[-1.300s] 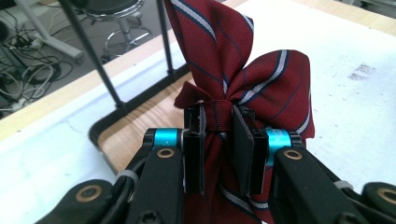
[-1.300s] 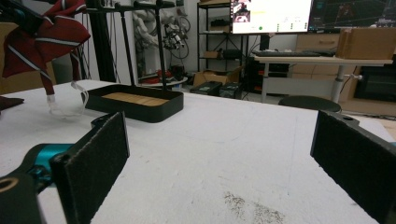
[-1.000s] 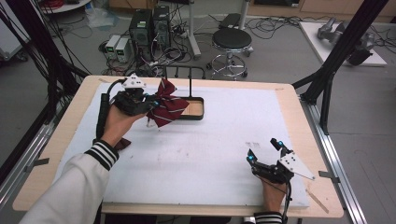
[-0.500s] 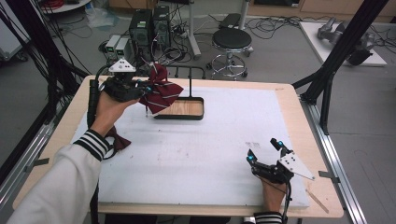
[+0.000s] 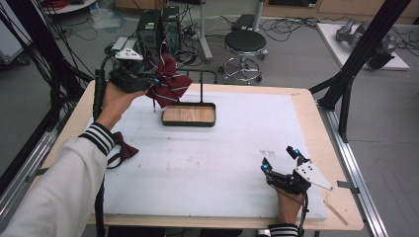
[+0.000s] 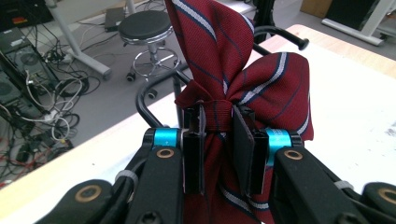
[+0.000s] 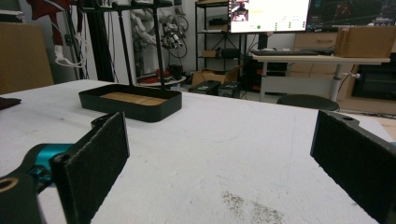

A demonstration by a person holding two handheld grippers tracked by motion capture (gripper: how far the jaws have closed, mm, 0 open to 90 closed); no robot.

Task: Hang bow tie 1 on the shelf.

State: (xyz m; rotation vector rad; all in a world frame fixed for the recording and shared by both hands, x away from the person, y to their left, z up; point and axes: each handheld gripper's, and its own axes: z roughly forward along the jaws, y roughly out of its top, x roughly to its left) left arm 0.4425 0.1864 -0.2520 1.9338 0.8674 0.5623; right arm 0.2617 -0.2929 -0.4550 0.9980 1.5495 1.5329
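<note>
The left claw (image 6: 218,140) pinches the striped bow tie (image 6: 243,79) by its knot, above the tray (image 5: 188,114); the right claw (image 5: 279,166) rests spread wide.

We cannot see the lower tails of the striped bow tie (image 6: 247,79): they drop behind the pads of the left gripper (image 6: 218,151) and out past the bottom edge of the left gripper view. Its upper loop is cut off by the top edge there. In the high view, the sleeve (image 5: 74,173) covers part of the dark bow tie (image 5: 123,149) at the table's left. The stand's (image 5: 201,88) crossbar is partly hidden behind the striped cloth.
</note>
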